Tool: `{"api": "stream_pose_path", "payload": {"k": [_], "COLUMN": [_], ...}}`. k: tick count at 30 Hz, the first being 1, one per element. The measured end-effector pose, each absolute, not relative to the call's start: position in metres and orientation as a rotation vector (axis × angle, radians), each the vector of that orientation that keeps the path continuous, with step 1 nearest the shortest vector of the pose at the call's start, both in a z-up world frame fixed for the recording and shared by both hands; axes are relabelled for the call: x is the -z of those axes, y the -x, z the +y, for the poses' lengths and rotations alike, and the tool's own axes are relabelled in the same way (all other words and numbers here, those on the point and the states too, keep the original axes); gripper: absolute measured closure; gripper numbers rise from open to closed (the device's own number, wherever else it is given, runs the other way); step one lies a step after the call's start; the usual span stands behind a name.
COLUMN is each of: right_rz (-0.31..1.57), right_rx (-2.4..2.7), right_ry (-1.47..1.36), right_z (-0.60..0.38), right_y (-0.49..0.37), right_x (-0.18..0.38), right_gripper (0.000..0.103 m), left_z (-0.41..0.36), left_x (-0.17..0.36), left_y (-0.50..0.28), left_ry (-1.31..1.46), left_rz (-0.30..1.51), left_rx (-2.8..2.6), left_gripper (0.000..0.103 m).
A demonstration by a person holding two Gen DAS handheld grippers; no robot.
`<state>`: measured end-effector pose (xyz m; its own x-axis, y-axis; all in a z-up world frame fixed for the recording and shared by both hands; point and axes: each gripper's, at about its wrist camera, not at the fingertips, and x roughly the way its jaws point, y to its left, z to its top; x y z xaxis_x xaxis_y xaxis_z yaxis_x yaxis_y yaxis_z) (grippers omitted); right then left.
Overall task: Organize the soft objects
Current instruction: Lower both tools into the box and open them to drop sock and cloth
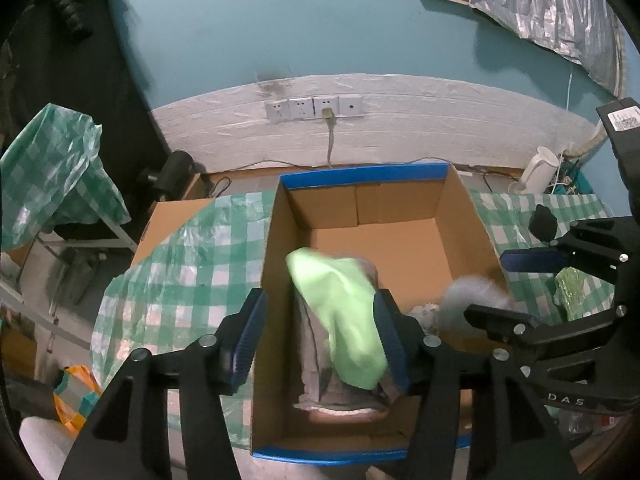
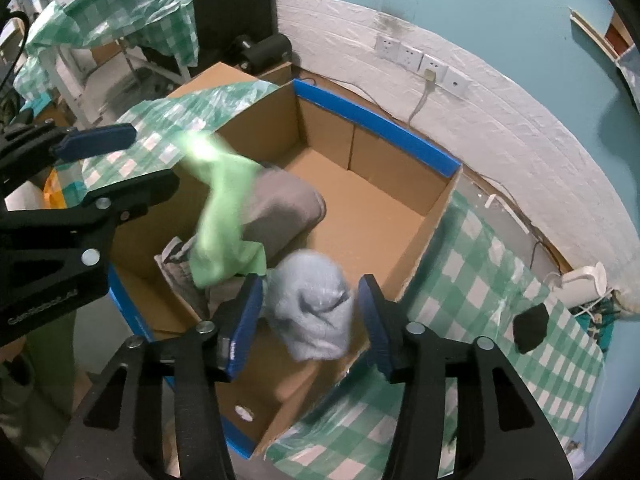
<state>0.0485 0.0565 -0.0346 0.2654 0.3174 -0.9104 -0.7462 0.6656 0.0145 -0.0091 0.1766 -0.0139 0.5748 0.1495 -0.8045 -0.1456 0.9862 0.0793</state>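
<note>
My left hand-held gripper, lettered "DAS", and my right hand-held gripper both stand released over the cardboard box, green cloth and grey sock loose between their jaws.

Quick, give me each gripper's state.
Left gripper: open, green cloth dropping between the jaws into the box.
Right gripper: open, grey sock loose between the jaws.

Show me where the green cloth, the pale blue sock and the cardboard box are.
green cloth (image 1: 344,308), left wrist view, middle of the fabric.
pale blue sock (image 2: 312,308), right wrist view, its bunched middle.
cardboard box (image 1: 362,171), left wrist view, blue-taped far rim.
</note>
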Motion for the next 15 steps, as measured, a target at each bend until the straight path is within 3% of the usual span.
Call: {"api": "stream_pose_path", "payload": {"k": [2, 15], "right_rz": [1.072, 1.050], "right_rx": [-0.747, -0.714], "right_ry": [0.473, 0.457], "right_z": [0.056, 0.043], "right_y": [-0.049, -0.054], "right_x": [0.035, 0.029], "right_gripper": [0.040, 0.039], "left_z": [0.178, 0.169], "left_x": [0.014, 0.017], "left_y": [0.009, 0.009], "left_ry": [-0.006, -0.043], "left_rz": [0.939, 0.936], "left_rx": [-0.177, -0.165], "left_gripper": [0.043, 0.042]}}
